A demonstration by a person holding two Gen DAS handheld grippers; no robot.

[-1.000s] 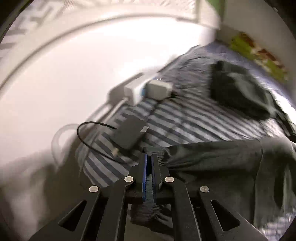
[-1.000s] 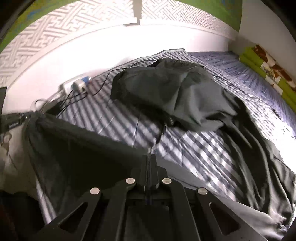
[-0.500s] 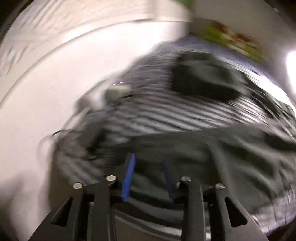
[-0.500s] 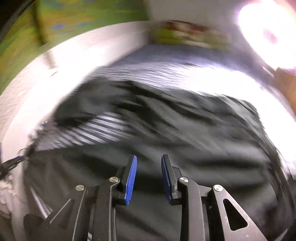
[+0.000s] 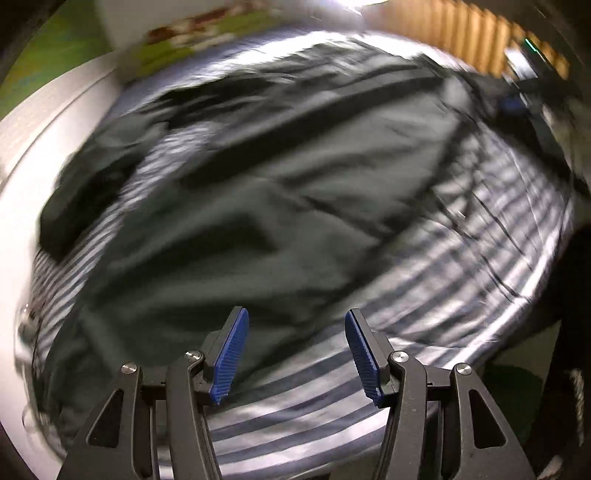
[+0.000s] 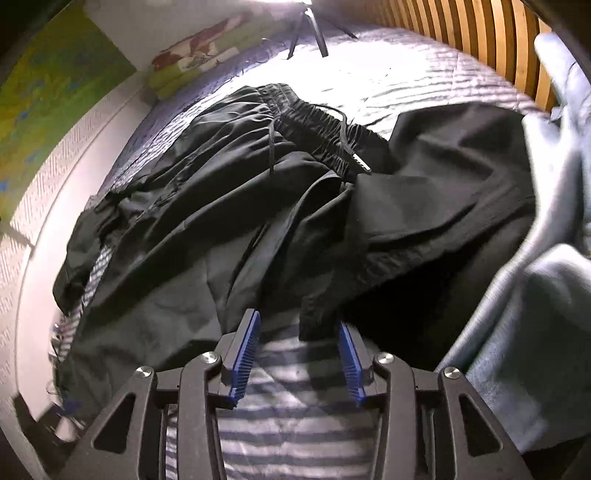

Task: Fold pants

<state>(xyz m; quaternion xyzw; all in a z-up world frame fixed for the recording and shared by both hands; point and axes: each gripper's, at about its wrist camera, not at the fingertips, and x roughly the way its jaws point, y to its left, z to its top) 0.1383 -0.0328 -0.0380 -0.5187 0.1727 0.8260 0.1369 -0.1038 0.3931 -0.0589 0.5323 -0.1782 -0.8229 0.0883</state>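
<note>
Dark pants lie rumpled across the striped bed sheet, the elastic waistband with its drawstring at the far end. In the blurred left wrist view the same pants spread over the sheet. My left gripper hangs above the near edge of the fabric; its jaws are opening and nothing is between the blue pads. My right gripper is also opening. A dark hem corner lies under the gap, and the pads do not touch it.
A blue-grey garment is heaped at the right. A slatted wooden headboard stands behind the bed, with tripod legs and a green patterned cushion at the far side. The white wall borders the left, with cables below.
Both grippers were shut on the pants' fabric a second ago. They have let go, opened wide, rolled, and swung across the bed towards the headboard side.
</note>
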